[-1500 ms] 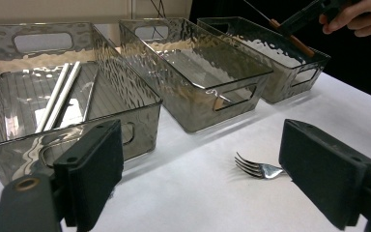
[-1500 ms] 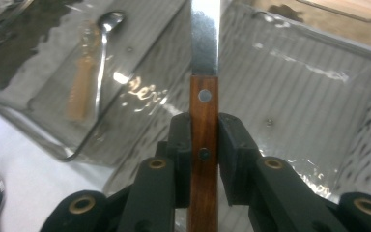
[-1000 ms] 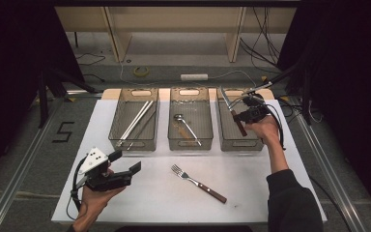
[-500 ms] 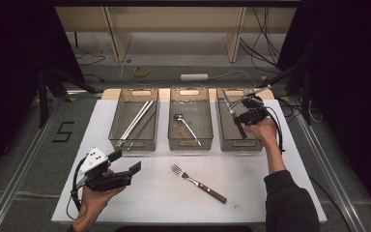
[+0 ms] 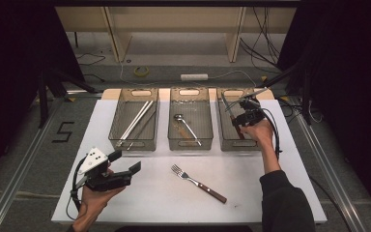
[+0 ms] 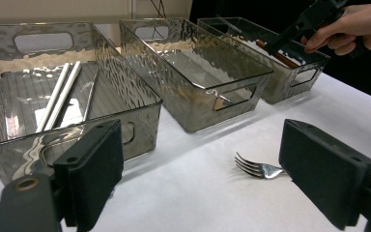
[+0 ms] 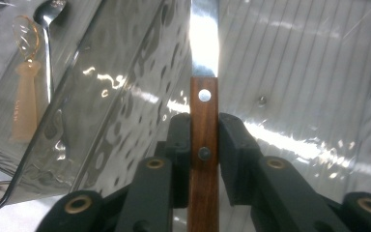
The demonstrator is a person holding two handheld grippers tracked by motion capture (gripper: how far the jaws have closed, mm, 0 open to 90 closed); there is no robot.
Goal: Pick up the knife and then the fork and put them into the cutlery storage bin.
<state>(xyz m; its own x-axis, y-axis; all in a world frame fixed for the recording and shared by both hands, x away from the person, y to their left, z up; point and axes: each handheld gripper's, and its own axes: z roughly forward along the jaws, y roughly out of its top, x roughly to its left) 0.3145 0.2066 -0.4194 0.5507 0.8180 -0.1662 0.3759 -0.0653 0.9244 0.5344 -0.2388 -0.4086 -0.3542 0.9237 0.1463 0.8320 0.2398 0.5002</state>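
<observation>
knife [image 7: 204,121] blade tip and handle end cut off, fork [image 6: 260,169] handle hidden behind jaw

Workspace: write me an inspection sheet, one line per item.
Surface: white table, no damage seen.
Job's things: knife in right bin; fork on table; chopsticks in left bin; spoon in middle bin.
Clutter: nothing seen.
Grippers: left gripper open above table; right gripper on knife handle, jaws have just been opening.
Cables: gripper cable trails from right gripper; floor cables behind.
Surroundings: tape roll, power strip on floor.
</observation>
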